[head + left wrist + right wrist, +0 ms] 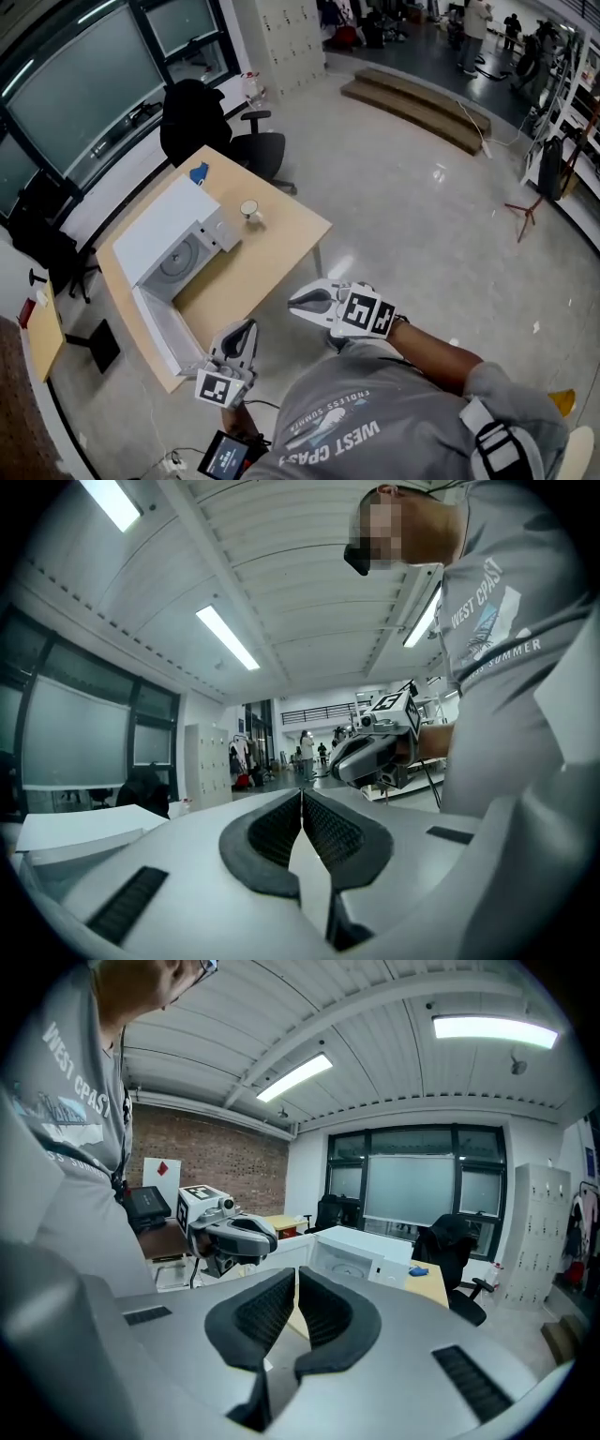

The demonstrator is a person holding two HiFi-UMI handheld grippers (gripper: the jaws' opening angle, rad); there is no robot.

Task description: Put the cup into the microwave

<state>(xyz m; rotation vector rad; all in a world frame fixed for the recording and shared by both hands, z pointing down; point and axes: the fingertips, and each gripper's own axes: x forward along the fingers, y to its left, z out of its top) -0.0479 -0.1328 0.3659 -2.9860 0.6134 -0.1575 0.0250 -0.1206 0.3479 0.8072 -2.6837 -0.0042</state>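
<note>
**Presently: both jaws shut and empty, cup standing on the counter outside the microwave**

Only the head view shows the cup [249,209]. It stands upright on the wooden counter [272,258], just beside the microwave [169,230] on its right-hand side and apart from both grippers. The microwave door [161,330] hangs open toward the near counter edge, and the round plate inside is exposed. A small blue item [199,172] lies near the far counter edge, behind the microwave.

The left gripper [246,328] is held at the near corner of the counter, by the open door. The right gripper [298,302] is held off the counter's near edge, over the floor. In the left gripper view the ribbed pads [328,827] meet along their tips with nothing between them: jaws closed, empty. That view looks away from the counter into the hall, where distant people stand. In the right gripper view the jaws are likewise shut on nothing, and the microwave with its open door lies ahead of them.

A black office chair [211,131] stands at the counter's far side, before dark windows. Grey lockers [286,37] line the far wall and low wooden steps [417,108] lie on the glossy floor. The right gripper view alone shows a brick wall [211,1152]; both gripper views show ceiling strip lights.
</note>
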